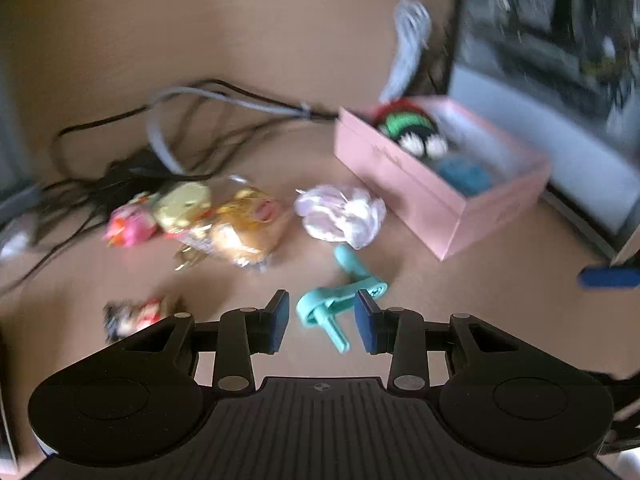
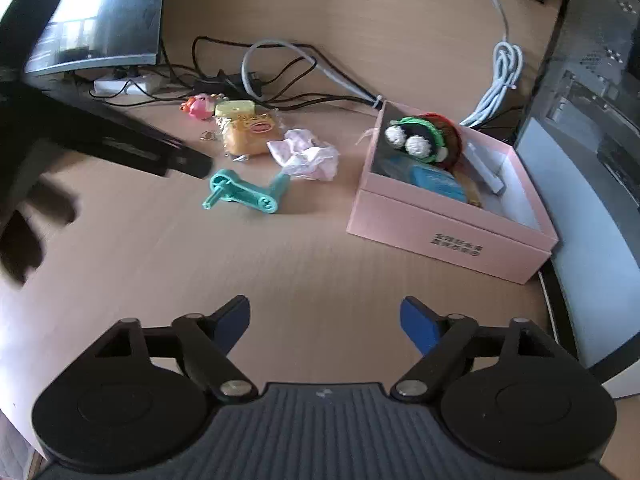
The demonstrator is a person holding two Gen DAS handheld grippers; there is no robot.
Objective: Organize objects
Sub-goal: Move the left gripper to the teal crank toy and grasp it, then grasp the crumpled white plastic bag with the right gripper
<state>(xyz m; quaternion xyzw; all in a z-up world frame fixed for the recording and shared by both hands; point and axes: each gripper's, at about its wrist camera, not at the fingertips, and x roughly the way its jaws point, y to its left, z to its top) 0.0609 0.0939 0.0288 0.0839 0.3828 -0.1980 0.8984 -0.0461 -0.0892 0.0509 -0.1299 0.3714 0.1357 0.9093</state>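
A teal plastic crank (image 1: 340,300) (image 2: 244,196) lies flat on the tan desk. My left gripper (image 1: 322,316) hovers just short of it, pads a narrow gap apart and not pressing on it; the right wrist view shows that gripper as a dark blur (image 2: 196,164) beside the crank's ring end. My right gripper (image 2: 324,320) stands open over bare desk in front of the pink box (image 2: 440,232) (image 1: 420,188). The box holds a crocheted green, black and red toy (image 2: 420,140) and a blue item (image 2: 436,182).
Behind the crank lie a crumpled pink-white wrapper (image 2: 304,154), an orange snack packet (image 2: 248,136), a yellow item (image 2: 236,109) and a pink toy (image 2: 200,106). A small black and red item (image 1: 132,316) sits near left. Cables (image 2: 280,80) run behind; monitors (image 2: 100,12) flank the desk.
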